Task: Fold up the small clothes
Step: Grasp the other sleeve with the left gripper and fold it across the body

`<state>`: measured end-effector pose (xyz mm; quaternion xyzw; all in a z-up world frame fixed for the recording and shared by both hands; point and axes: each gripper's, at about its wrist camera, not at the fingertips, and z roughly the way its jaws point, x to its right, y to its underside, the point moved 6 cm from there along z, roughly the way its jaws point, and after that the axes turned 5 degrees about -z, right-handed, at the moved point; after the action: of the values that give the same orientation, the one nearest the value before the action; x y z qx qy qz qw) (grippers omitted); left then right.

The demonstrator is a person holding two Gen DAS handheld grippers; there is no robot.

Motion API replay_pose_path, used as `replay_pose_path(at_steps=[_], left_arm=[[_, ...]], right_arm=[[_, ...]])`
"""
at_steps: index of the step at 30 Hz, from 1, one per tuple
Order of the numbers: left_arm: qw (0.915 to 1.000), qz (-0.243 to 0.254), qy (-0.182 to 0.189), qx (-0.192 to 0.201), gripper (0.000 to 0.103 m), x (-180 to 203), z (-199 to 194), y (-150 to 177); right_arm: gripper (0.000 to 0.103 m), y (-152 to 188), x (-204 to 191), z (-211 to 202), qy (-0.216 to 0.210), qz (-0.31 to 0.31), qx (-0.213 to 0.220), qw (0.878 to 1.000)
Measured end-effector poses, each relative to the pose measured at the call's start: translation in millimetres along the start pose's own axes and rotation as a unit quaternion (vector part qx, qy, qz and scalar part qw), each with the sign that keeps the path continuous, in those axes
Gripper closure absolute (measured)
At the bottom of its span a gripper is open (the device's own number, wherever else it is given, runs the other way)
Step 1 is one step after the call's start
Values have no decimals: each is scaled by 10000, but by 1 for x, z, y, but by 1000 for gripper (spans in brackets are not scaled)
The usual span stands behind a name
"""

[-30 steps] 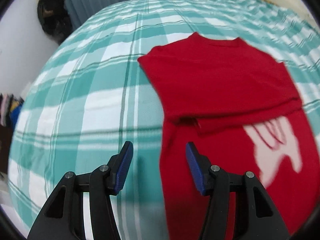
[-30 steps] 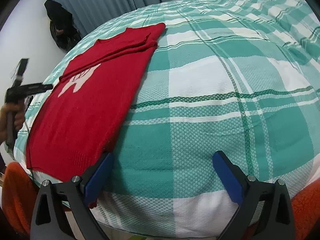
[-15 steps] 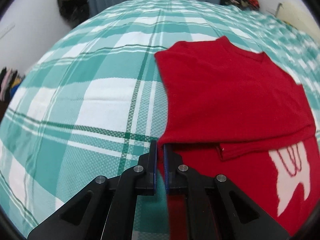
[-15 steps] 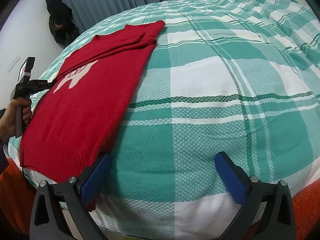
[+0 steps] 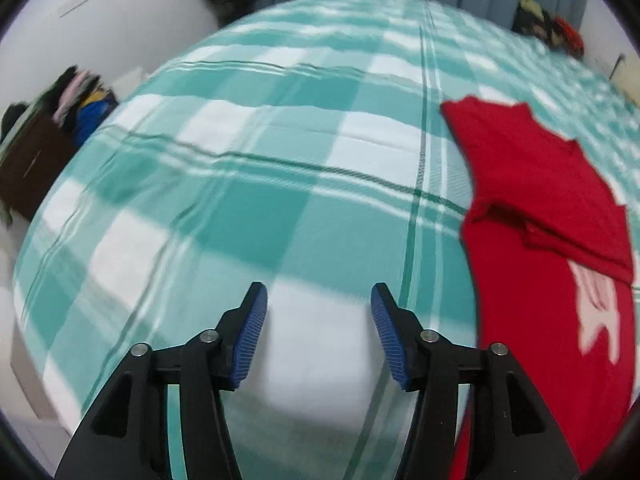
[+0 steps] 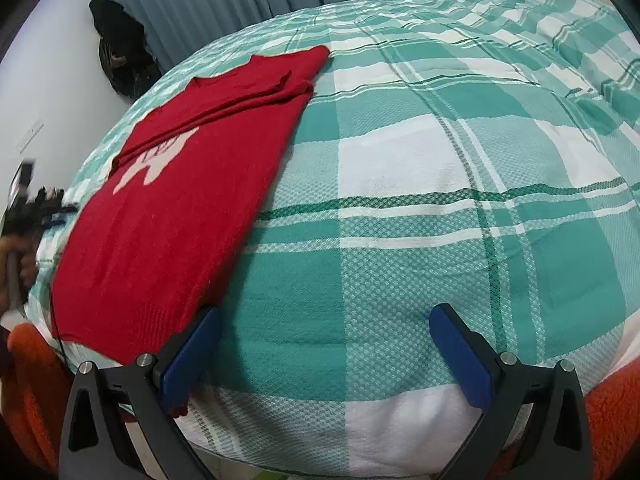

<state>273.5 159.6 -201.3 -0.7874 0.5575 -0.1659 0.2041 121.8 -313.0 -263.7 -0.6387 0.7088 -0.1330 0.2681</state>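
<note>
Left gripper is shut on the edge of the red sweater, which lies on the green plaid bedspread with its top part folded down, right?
Not quite. The left gripper is open and holds nothing; the left wrist view shows its fingers spread over bare bedspread, with the red sweater off to its right. The sweater does lie on the plaid bedspread with its top part folded down.

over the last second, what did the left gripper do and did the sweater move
The left gripper, closed at the red sweater's folded edge half a second ago, has opened and swung away to the left, now over bare plaid bedspread. The sweater stayed flat with its top folded over. The right gripper stayed open near the hem.
</note>
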Motion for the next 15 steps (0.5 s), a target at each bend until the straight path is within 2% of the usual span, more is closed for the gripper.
replay_pose_path(at_steps=[2, 4, 5, 7, 9, 11, 15], left_arm=[[9997, -5, 184, 183, 36, 0, -27, 16], [9980, 34, 523, 348, 28, 11, -54, 33], [9958, 72, 790, 446, 26, 22, -71, 46], [9918, 134, 1143, 548, 22, 40, -87, 64], [9876, 268, 1438, 572, 22, 64, -97, 86], [9855, 427, 1532, 588, 22, 82, -96, 104], [9855, 775, 1461, 374, 22, 100, -84, 136]], right_arm=[[2, -2, 4, -6, 55, 98, 104, 9999], [4, -6, 5, -15, 146, 115, 284, 9994], [5, -8, 3, -21, 199, 45, 403, 9990], [6, -13, -6, -31, 225, -186, 618, 9977], [6, -14, -27, -42, 149, -614, 840, 9945], [6, -11, -49, -44, 77, -1058, 895, 9903], [7, 3, -86, -44, -76, -1859, 825, 9791]])
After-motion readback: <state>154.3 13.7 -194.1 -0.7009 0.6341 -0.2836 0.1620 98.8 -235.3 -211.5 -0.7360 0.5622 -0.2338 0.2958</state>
